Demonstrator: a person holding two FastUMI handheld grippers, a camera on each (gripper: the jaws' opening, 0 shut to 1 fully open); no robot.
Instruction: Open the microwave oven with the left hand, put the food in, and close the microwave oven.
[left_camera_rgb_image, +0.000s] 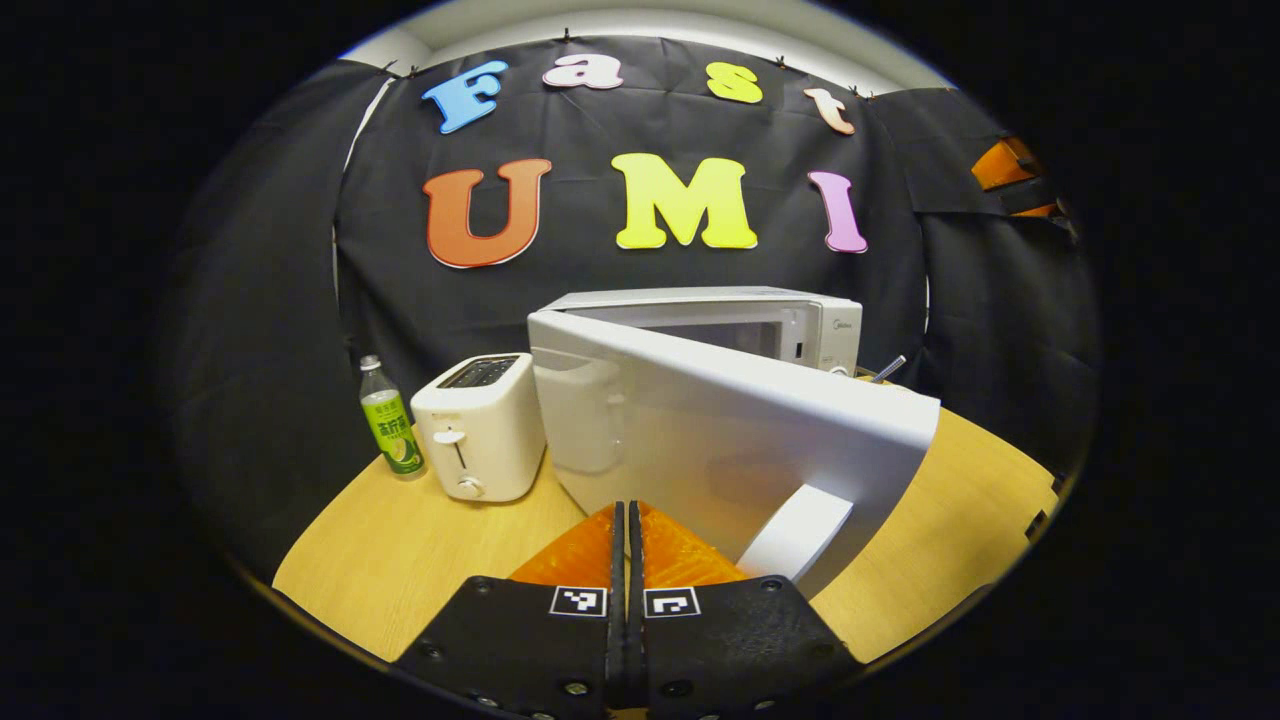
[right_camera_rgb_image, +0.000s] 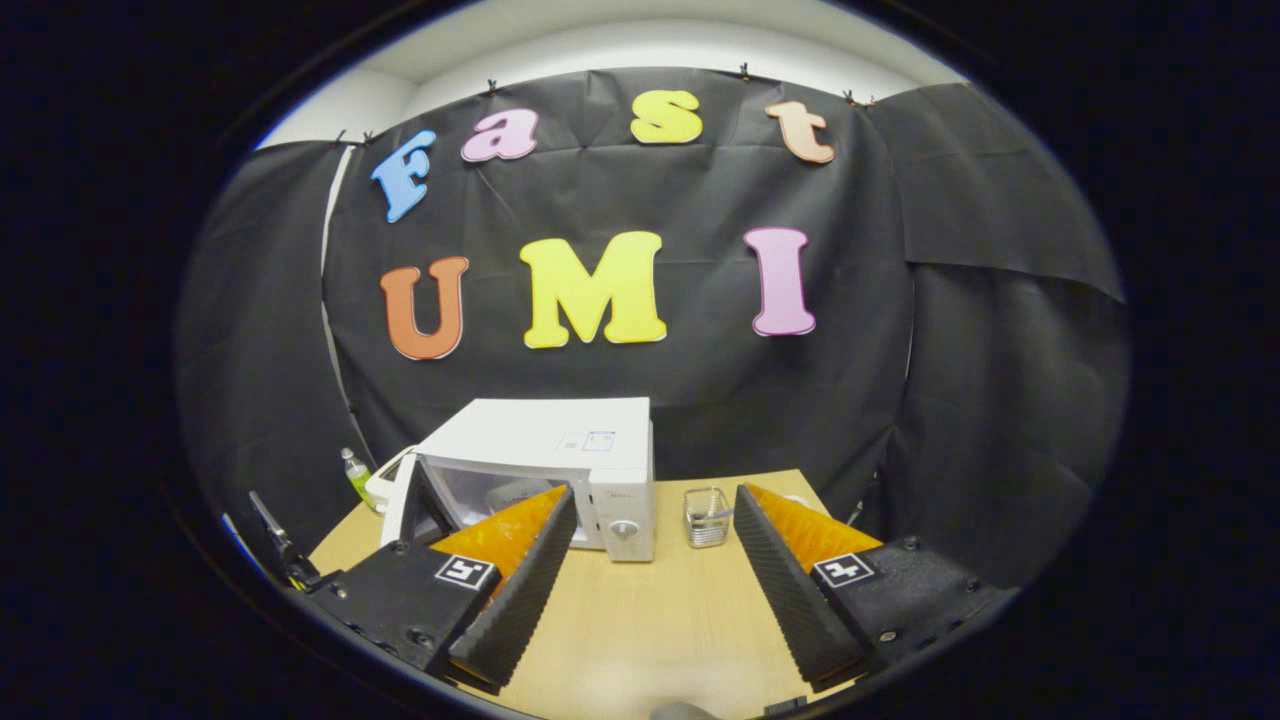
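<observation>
White microwave door (left_camera_rgb_image: 740, 440) stands ajar, so the clenched, empty left gripper (left_camera_rgb_image: 627, 540) should swing it wider before the spread right gripper (right_camera_rgb_image: 650, 570) fetches food.

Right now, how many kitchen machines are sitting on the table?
2. The microwave stands at the back with its door swung open, and the toaster stands just left of it, beside a green bottle. Others may be hidden behind the door.

At the bottom of the left gripper view, the left gripper (left_camera_rgb_image: 627, 540) has 2 black mounts studded with screws, each carrying 1 square black-and-white marker. At the bottom of the right gripper view, the right gripper (right_camera_rgb_image: 650, 560) has ridged inner faces and 2 similar markers.
</observation>
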